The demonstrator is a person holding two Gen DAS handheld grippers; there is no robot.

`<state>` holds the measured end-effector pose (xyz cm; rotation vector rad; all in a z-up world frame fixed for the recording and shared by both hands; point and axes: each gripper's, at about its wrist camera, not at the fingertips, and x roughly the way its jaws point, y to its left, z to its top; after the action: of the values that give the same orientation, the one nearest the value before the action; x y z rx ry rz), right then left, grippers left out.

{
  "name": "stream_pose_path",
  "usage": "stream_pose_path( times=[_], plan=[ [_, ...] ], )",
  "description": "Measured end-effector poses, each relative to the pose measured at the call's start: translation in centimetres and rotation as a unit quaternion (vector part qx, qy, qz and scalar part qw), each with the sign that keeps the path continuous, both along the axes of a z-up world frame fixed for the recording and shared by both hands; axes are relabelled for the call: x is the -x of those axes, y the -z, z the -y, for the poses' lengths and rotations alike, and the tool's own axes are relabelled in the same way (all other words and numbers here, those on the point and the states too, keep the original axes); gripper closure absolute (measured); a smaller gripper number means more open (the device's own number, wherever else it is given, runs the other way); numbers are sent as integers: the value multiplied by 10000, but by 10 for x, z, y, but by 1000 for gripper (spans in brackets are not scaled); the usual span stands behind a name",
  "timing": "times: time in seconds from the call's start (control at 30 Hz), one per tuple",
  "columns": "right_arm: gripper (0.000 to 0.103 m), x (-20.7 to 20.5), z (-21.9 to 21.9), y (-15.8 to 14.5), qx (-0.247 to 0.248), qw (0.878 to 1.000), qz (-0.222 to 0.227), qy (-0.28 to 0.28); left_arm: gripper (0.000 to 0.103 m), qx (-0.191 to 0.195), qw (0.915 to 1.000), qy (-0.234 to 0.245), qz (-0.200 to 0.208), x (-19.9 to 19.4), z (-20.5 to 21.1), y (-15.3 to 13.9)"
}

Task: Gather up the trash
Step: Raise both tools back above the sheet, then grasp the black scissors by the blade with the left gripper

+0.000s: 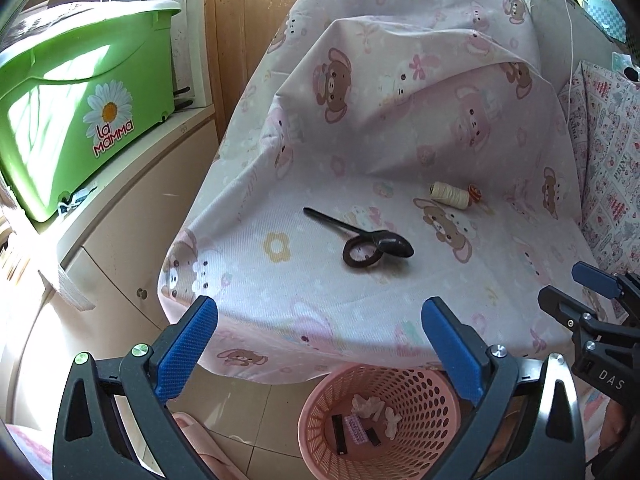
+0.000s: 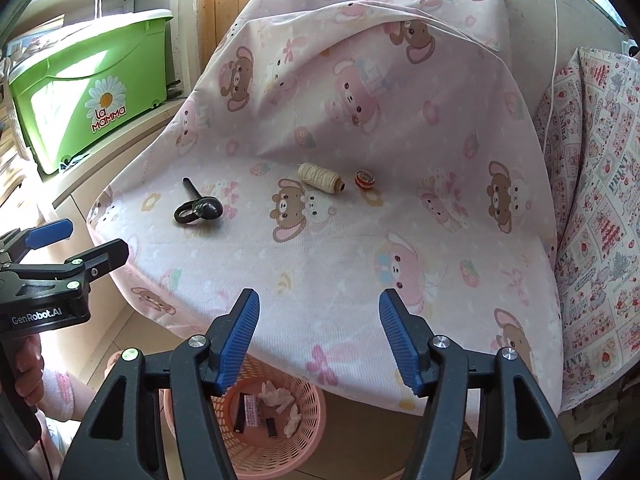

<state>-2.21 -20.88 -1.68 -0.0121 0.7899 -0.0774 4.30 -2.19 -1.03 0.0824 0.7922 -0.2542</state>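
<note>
A pink perforated basket [image 1: 420, 408] stands on the floor below the seat edge; it holds crumpled white paper [image 1: 370, 406] and small dark pieces. It also shows in the right wrist view [image 2: 304, 412]. On the pink bear-print sheet [image 1: 320, 312] lie a black spoon [image 1: 372, 240] with a dark ring, a cream thread spool [image 1: 450, 195] and a small red ball [image 2: 365, 179]. My left gripper [image 1: 318, 316] is open and empty above the basket. My right gripper [image 2: 318, 312] is open and empty above the seat's front edge.
A green La Mamma bin [image 1: 80, 100] sits on a cream cabinet [image 1: 132, 208] at the left. A patterned pillow [image 2: 600, 200] leans at the right. The right gripper shows at the right edge of the left wrist view [image 1: 592, 304].
</note>
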Motion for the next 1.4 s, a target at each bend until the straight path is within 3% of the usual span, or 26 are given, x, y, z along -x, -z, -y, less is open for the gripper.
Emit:
stream_pose_path(
  times=[0.2, 0.3, 0.5, 0.67, 0.87, 1.2, 1.4],
  plan=[
    [28, -34, 35, -44, -6, 9994, 298, 153, 2, -97, 9981, -44, 609, -28, 0, -55],
    [24, -46, 48, -60, 124, 9983, 525, 233, 2, 41, 9977, -174, 653, -43, -7, -65],
    [21, -52, 71, -52, 112, 9936, 933, 628, 2, 184, 9985, -462, 210, -60, -26, -33],
    [20, -60, 94, -28, -500, 9925, 511, 989, 2, 243, 9971, -676, -246, -66, -36, -6],
    [20, -59, 103, -27, -428, 9901, 574, 1209, 2, 63, 9978, -599, -283, -64, -33, -2],
    [20, -64, 87, -25, 11, 9932, 594, 1002, 2, -89, 9971, -654, -390, -62, -31, 8],
    [20, -65, 83, -22, 62, 9937, 556, 968, 2, -187, 9962, -480, -705, -58, -23, 24]
  ],
)
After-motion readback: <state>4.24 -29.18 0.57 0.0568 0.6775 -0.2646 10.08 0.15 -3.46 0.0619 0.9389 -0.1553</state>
